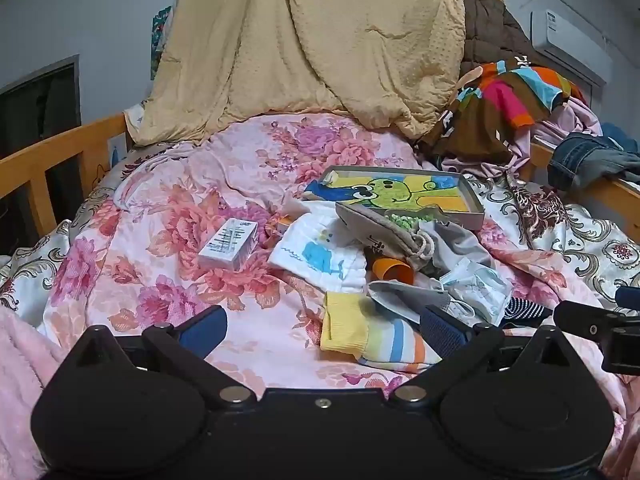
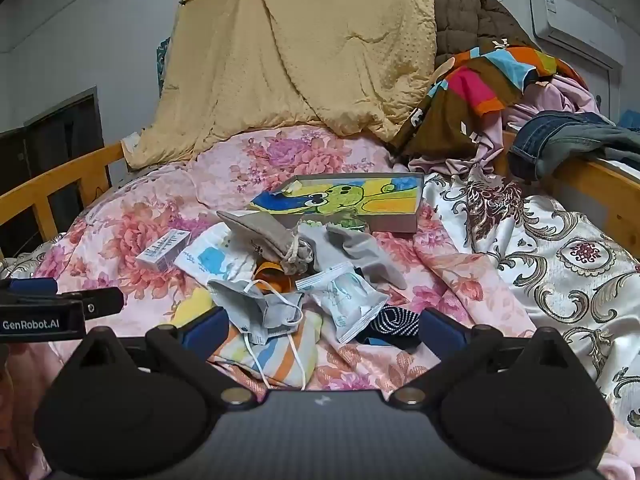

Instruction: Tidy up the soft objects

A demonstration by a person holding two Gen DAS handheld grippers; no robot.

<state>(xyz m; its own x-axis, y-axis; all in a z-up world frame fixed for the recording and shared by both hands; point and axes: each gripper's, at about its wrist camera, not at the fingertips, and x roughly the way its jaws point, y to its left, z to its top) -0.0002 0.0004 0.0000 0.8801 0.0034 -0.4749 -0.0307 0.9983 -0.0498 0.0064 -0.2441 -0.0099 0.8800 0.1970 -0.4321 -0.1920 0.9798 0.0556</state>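
Both tools hover low over a bed covered by a pink floral quilt [image 1: 168, 216]. The left hand-held gripper [image 1: 322, 326] has its blue-padded jaws spread wide with nothing gripped; a yellow-cuffed striped sock [image 1: 372, 340] lies on the quilt between them. The right hand-held gripper [image 2: 322, 326] is likewise fully spread and empty, above a grey face mask with white ear loops [image 2: 260, 308] and a sealed mask packet [image 2: 348, 296]. Farther back lie a white whale-print cloth [image 1: 320, 252], a grey drawstring pouch [image 1: 384, 232], a small white carton [image 1: 230, 244] and a shallow box with a frog picture [image 1: 400, 196].
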